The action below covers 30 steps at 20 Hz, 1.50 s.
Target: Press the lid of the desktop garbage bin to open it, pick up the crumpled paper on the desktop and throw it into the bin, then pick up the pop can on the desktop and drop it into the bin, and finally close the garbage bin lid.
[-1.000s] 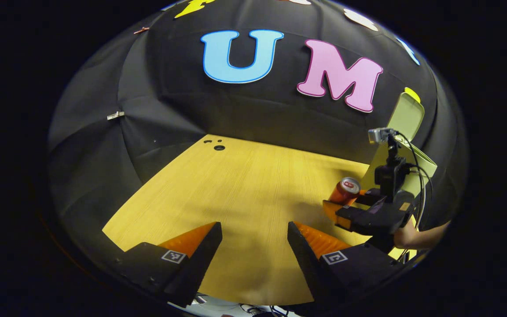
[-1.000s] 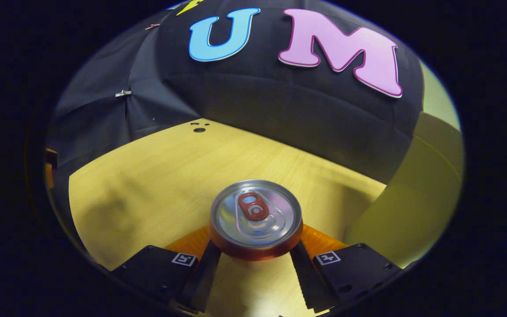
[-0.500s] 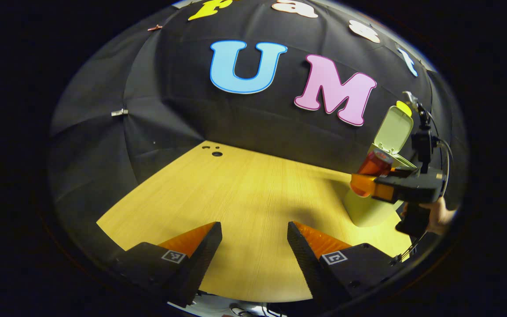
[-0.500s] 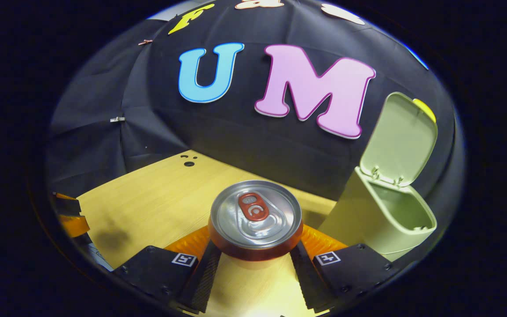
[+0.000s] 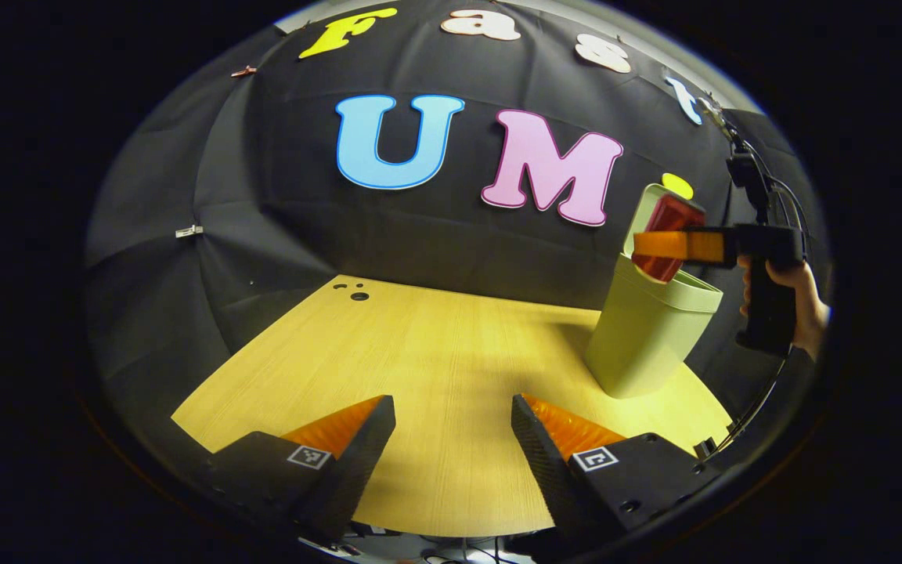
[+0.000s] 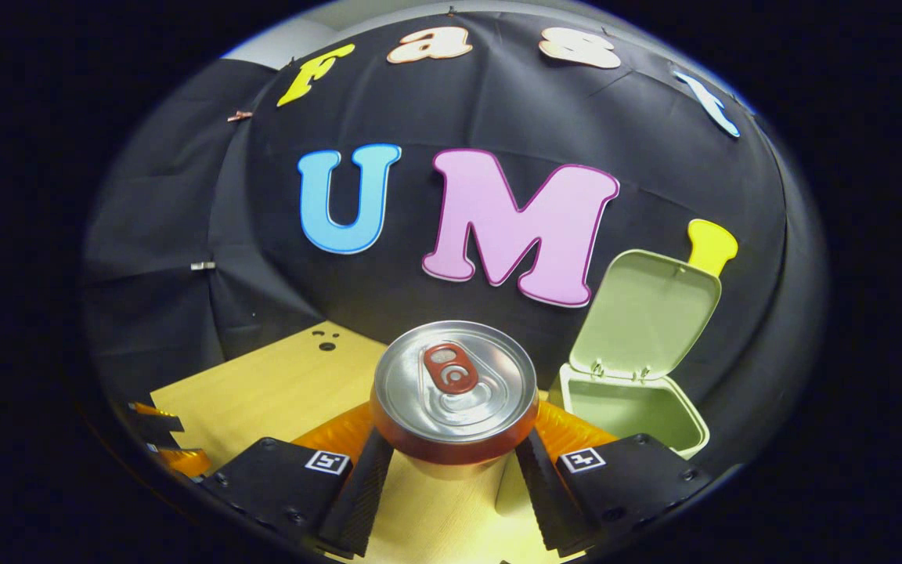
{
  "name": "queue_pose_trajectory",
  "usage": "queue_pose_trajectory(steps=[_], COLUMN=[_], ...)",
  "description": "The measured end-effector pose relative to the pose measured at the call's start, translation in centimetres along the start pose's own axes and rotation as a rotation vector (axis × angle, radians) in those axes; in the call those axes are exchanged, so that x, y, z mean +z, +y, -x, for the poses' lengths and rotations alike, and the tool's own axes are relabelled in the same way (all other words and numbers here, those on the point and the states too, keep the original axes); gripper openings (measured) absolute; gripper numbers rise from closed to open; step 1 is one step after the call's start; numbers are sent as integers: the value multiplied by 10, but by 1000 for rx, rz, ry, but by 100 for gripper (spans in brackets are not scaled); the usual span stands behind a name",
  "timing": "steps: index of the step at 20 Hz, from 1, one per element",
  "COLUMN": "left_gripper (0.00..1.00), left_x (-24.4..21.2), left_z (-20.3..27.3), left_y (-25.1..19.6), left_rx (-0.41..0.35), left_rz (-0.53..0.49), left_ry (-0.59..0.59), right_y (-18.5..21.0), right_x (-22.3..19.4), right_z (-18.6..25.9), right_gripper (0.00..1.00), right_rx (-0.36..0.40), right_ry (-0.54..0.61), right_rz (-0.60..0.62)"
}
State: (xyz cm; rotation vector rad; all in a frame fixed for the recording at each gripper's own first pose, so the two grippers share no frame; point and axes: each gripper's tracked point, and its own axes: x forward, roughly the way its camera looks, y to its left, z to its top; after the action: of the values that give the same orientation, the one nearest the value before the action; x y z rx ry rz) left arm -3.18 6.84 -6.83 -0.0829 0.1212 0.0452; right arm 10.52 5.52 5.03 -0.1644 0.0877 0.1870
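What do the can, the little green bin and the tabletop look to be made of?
Pop can: metal, likely aluminium; shiny silver top with mirror-like glints and a pull tab.
Garbage bin: probably moulded plastic; even matte pale green, rounded corners, hinged lid standing open.
Table: wood or wood-look laminate; fine straight grain, smooth, slight sheen.

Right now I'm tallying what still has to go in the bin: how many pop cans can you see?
1. The pop can is gripped in the right tongs, held up beside the open garbage bin.
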Motion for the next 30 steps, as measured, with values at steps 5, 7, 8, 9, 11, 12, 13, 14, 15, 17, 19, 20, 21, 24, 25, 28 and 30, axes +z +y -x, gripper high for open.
queue_pose_trajectory(steps=[5,7,8,9,11,12,13,14,15,17,19,20,21,24,25,28,30], left_gripper=[96,96,96,96,96,96,96,96,96,96,96,96,96,96,96,96,96], left_x=[-3,-2,-1,1,1,0,-3,-5,-8,-11,-14,-15,-18,-30,-35,-48,-52], left_z=[-26,-36,-40,-44,-54,-58,-62,-67,-72,-82,-92,-96,-99,-104,-104,-104,-103], left_y=[-18,-33,-39,-46,-63,-72,-78,-84,-91,-105,-113,-116,-117,-115,-112,-107,-102], left_rx=[39,38,42,45,43,40,41,44,40,26,17,13,12,20,28,38,47], left_rz=[14,33,33,31,23,19,13,11,14,25,22,17,10,-3,-2,14,19], left_ry=[27,32,33,32,32,36,42,48,55,72,85,93,101,137,152,187,200], right_y=[-59,-90,-105,-119,-146,-158,-169,-179,-187,-202,-214,-217,-220,-229,-231,-232,-231], right_x=[29,29,27,24,15,11,7,3,-2,-15,-29,-36,-44,-68,-75,-91,-99], right_z=[-9,-13,-15,-16,-22,-24,-25,-28,-30,-32,-36,-37,-39,-44,-46,-50,-51], right_gripper=[82,82,82,82,82,82,82,82,82,82,82,82,82,83,83,83,84], right_rx=[-17,-42,-55,-67,-92,-102,-115,-125,-130,-142,-152,-151,-153,-164,-168,-168,-167], right_ry=[-43,-48,-46,-41,-35,-31,-28,-22,-14,5,29,42,59,114,128,166,189], right_rz=[-3,-16,-24,-36,-53,-56,-61,-67,-71,-60,-36,-29,-24,-34,-32,-40,-65])
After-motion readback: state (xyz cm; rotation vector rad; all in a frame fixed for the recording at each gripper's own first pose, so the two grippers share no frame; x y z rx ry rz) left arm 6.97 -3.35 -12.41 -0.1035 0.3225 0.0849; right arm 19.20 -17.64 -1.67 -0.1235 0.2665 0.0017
